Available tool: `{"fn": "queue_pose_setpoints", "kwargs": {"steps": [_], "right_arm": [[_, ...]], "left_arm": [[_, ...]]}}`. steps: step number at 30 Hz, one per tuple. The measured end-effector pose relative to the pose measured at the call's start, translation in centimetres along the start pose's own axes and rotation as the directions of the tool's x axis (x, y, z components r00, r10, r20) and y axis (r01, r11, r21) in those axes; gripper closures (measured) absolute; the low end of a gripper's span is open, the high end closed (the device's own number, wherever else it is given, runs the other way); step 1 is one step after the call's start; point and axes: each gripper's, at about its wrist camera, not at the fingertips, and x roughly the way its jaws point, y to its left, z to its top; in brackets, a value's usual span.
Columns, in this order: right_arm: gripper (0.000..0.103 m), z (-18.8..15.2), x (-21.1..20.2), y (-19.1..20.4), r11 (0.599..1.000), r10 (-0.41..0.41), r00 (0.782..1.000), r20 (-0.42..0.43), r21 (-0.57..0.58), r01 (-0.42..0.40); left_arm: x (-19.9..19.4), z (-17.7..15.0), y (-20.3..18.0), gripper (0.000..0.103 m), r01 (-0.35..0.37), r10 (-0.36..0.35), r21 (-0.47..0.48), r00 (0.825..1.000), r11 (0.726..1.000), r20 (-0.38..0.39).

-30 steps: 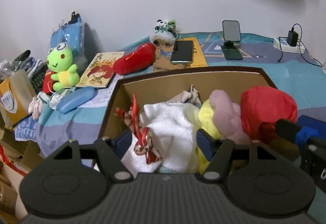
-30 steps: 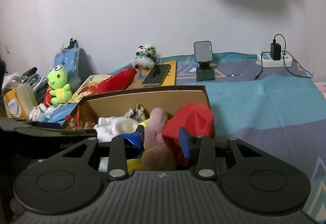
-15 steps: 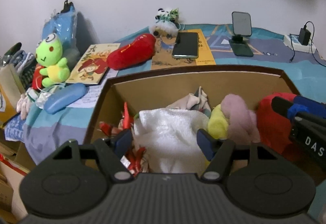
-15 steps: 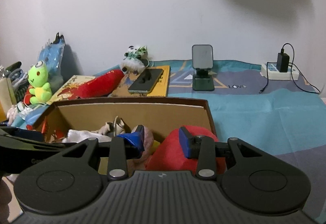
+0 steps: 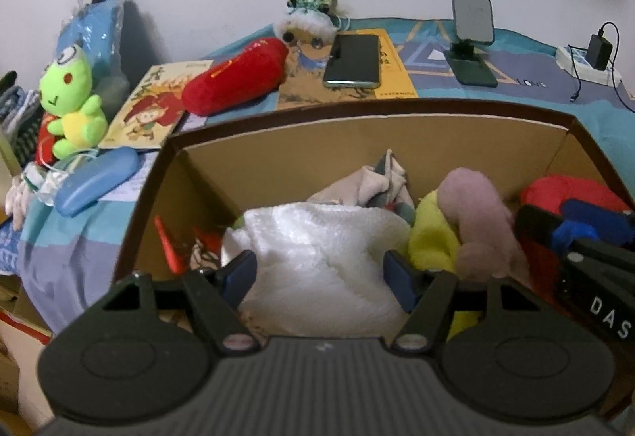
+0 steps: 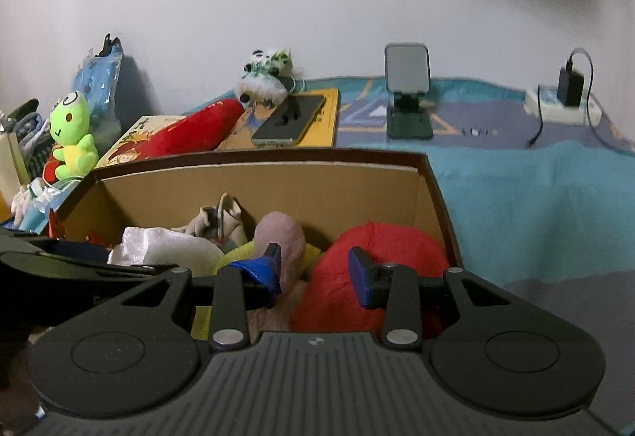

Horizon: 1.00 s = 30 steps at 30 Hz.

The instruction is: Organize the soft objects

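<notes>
The left gripper (image 5: 319,275) has a dark grey ribbed body with two round discs, black angular arms with silver screws, and blue pads on its fingers (image 5: 399,279). The right gripper (image 6: 315,273) is built the same, with blue pads on its fingers (image 6: 361,277) and a small round emblem on the ribbed body. In the left wrist view its black side carries the white letters "DAS".

Compared with a second ago, the left gripper (image 5: 320,275) sits lower over the cardboard box (image 5: 357,126), its wide-spread fingers now flanking the white towel (image 5: 317,249). The right gripper (image 6: 315,273) has dropped too, the red plush (image 6: 381,257) between its parted fingers.
</notes>
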Motion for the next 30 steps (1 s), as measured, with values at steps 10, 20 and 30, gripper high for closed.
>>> {"fn": "queue_pose_setpoints", "kwargs": {"steps": [10, 20, 30], "right_arm": [[0.083, 0.0, 0.6, -0.3, 0.999, 0.016, 0.999, -0.047, 0.047, -0.014], [0.083, 0.4, -1.8, 0.2, 1.0, -0.01, 1.0, -0.027, 0.022, 0.011], [0.082, -0.1, -7.4, 1.2, 1.0, 0.009, 1.0, 0.028, 0.028, -0.01]], "left_arm": [[0.3, -0.1, -0.3, 0.034, -0.012, 0.013, 0.016, 1.0, 1.0, -0.021], [-4.2, -0.8, -0.2, 0.034, -0.069, 0.068, 0.027, 0.997, 0.997, 0.047], [-9.4, -2.6, 0.2, 0.034, -0.064, 0.062, 0.017, 0.996, 0.998, 0.063]]}}
